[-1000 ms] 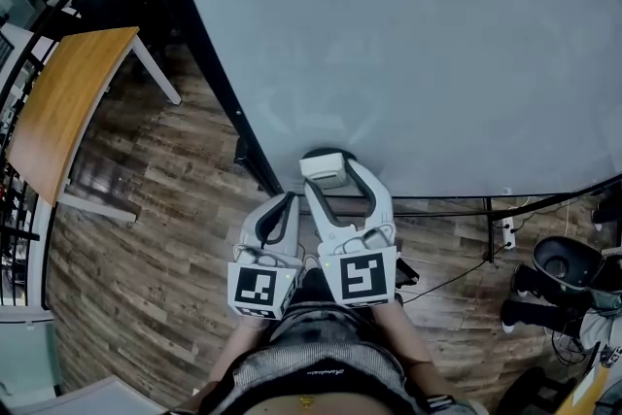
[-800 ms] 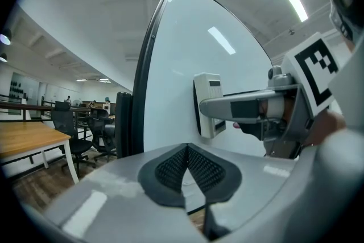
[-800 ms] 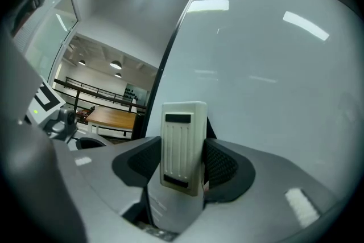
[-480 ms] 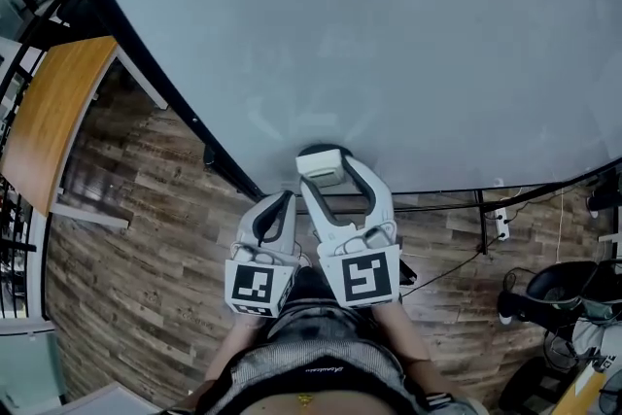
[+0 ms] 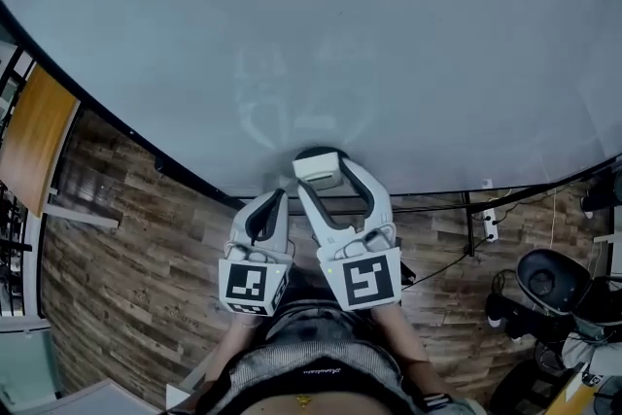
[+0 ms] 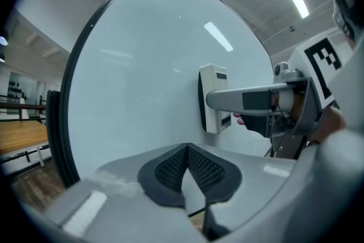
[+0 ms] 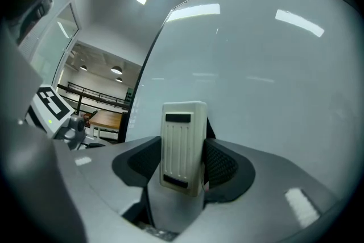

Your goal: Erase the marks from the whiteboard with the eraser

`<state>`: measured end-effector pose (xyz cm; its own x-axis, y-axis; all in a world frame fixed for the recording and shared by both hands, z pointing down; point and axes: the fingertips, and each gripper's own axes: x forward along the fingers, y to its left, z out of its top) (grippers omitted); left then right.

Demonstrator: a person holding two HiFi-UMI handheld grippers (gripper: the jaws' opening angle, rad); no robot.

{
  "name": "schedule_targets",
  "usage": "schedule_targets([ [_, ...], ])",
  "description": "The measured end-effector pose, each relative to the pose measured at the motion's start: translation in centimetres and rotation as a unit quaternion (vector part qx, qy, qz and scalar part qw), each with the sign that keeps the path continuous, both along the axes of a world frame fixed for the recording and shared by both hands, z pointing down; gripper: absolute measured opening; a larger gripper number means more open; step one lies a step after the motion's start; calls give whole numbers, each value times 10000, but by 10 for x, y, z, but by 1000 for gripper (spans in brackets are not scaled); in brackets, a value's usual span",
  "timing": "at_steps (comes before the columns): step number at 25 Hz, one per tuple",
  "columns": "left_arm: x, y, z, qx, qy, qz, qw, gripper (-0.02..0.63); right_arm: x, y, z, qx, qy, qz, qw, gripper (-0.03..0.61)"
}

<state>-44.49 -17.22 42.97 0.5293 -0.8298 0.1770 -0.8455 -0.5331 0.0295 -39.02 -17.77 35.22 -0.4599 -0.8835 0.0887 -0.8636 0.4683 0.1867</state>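
A large whiteboard fills most of the head view and shows no clear marks, only dim reflections. My right gripper is shut on a white eraser with a dark felt face, held at the board's lower edge. In the right gripper view the eraser stands upright between the pads, with the whiteboard behind it. The left gripper hangs lower and to the left, shut and empty, its pads meeting. From the left gripper view the eraser lies flat against the whiteboard.
A wooden table stands at the far left on the plank floor. The board's dark frame and stand legs run along its lower edge. Cables, a power strip and dark gear lie at the right.
The view has shifted so the whiteboard covers more of the picture and the table slid left. Both grippers keep the same pose, eraser still held at the board.
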Motion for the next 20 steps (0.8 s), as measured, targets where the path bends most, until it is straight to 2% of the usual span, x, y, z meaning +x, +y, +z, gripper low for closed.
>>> schedule_targets([
  [9, 73, 13, -5, 30, -48, -4, 10000, 5, 73, 8, -8, 52, -142, -58, 9999, 241],
  [20, 149, 20, -12, 124, -11, -48, 9999, 5, 153, 14, -11, 78, -82, -62, 9999, 242],
])
